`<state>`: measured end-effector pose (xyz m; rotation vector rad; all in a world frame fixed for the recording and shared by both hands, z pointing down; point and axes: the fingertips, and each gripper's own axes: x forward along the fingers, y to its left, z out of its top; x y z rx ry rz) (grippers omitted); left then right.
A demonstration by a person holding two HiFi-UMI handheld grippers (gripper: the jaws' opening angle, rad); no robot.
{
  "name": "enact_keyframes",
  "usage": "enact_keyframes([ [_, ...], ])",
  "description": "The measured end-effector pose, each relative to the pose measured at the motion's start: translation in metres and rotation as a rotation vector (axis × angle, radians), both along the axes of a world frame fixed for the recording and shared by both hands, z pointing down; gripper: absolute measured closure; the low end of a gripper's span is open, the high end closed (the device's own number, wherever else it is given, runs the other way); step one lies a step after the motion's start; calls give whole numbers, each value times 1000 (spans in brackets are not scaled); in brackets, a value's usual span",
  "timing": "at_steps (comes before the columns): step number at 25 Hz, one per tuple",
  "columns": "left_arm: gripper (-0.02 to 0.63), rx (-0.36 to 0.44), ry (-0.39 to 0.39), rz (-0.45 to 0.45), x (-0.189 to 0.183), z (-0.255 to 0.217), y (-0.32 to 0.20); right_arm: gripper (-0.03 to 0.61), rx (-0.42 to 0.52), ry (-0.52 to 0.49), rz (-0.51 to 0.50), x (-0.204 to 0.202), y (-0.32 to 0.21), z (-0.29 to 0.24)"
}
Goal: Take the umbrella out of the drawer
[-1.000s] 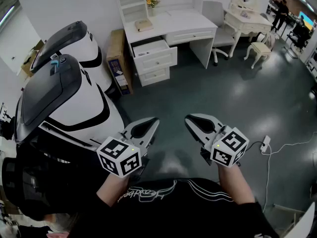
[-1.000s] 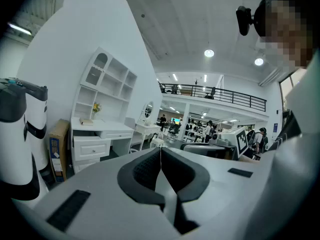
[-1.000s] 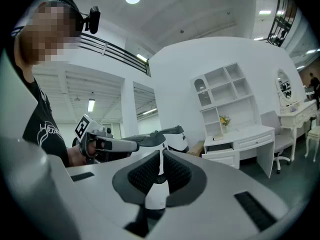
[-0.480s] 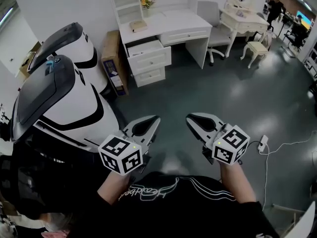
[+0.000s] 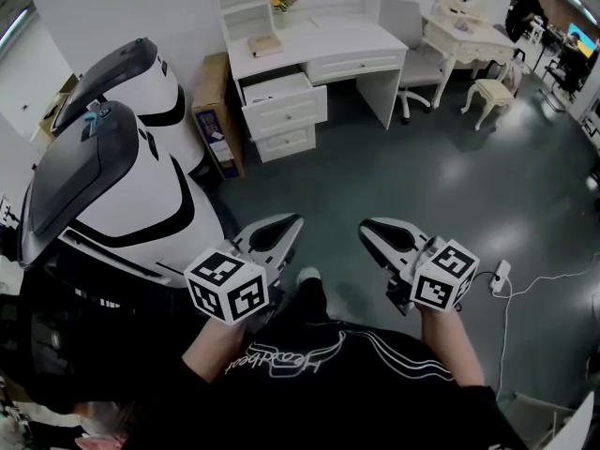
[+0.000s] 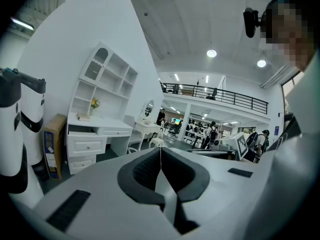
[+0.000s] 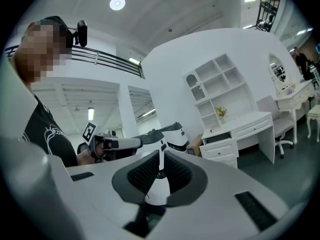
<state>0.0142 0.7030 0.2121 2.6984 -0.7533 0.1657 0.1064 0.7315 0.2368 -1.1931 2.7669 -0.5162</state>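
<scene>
A white desk [image 5: 323, 43] stands far off across the floor, and its top drawer [image 5: 283, 95] is pulled partly out. No umbrella shows in any view. My left gripper [image 5: 287, 225] and right gripper [image 5: 372, 229] hang side by side close to my body, both pointing towards the desk, both shut with nothing between the pads. In the left gripper view, the left gripper [image 6: 160, 148] points at the desk [image 6: 102, 130] at the left. The right gripper view shows the right gripper [image 7: 160, 152] with the desk [image 7: 247, 124] at the right.
Two big white-and-black pod machines [image 5: 112, 181] fill the left side. A cardboard box [image 5: 212, 115] leans beside the drawers. An office chair [image 5: 411, 36], a vanity table [image 5: 469, 37] and a stool [image 5: 488, 94] stand at the right. A power strip [image 5: 502, 274] with cable lies on the floor.
Both grippers have sunk a little in the head view and stayed shut. A shoe now shows on the floor between them as the person steps forward.
</scene>
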Motion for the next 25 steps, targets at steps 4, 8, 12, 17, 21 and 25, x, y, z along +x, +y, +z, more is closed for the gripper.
enact_keyframes([
  [4, 592, -17, 6, 4, 2, 14, -44, 522, -24, 19, 2, 0, -35, 22],
  [8, 592, -29, 10, 28, 10, 33, -98, 522, -40, 11, 19, 6, -89, 41],
  [12, 592, -59, 2, 46, 18, 50, -174, 522, -67, 0, 23, 11, -167, 53],
  [17, 592, -111, 0, 11, 7, 56, -319, 522, -99, -17, -7, 2, -307, 48],
  [21, 592, -124, -2, -36, -16, 61, -454, 522, -98, 27, -50, -14, -432, 36],
  [25, 592, -118, -1, -50, -33, 68, -551, 522, -90, 70, -94, -33, -525, 32],
])
